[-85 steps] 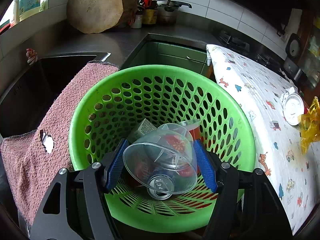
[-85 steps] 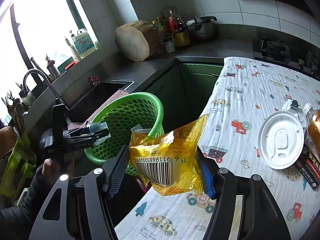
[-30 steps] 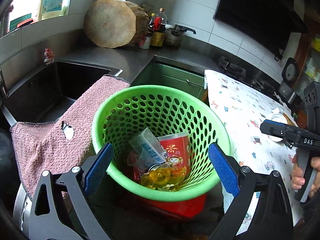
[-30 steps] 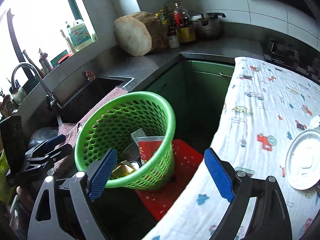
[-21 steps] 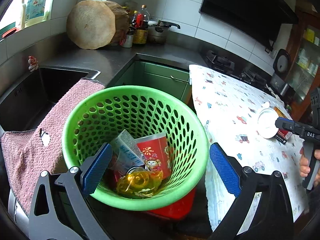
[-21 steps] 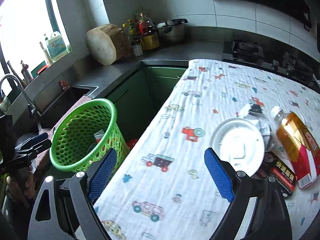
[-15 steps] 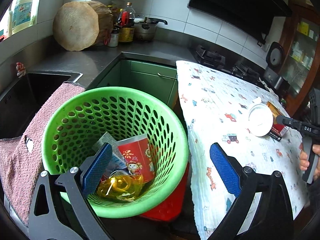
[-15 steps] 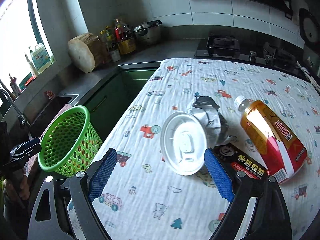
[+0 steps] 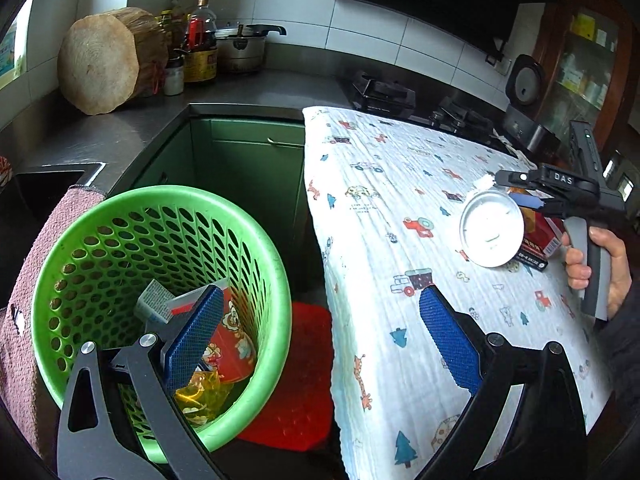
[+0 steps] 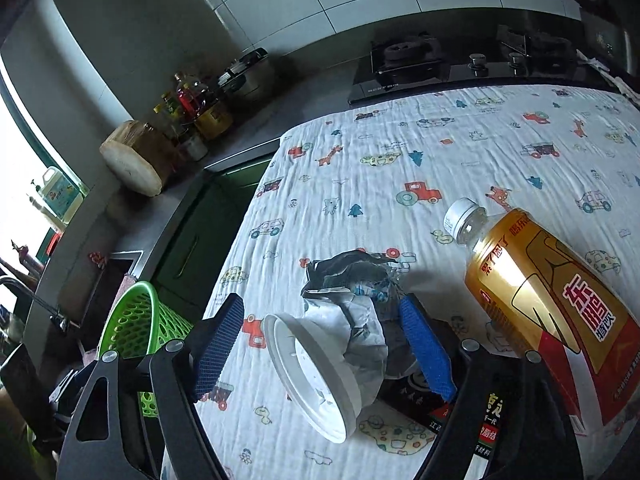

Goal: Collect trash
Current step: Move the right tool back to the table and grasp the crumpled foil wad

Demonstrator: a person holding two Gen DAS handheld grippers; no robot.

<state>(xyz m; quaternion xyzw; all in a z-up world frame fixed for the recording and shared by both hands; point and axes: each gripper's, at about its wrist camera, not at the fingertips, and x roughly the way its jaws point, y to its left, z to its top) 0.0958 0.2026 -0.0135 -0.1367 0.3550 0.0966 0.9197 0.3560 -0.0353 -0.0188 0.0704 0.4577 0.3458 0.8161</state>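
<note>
Right wrist view: the right gripper (image 10: 324, 344) is closing around the white lid (image 10: 312, 372) and crumpled wrapper (image 10: 352, 300) on the desk (image 10: 400, 152), pads not yet touching. A bottle (image 10: 552, 304) and dark packet (image 10: 424, 396) remain. The left gripper (image 9: 320, 344) hangs wide open, empty, above the green basket (image 9: 264, 248), which already holds several pieces.

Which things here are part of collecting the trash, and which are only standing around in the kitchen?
For the job:
green basket
white lid
crumpled wrapper
drink bottle
dark packet

Only standing around:
round wooden block
sauce bottles
metal pot
pink towel
</note>
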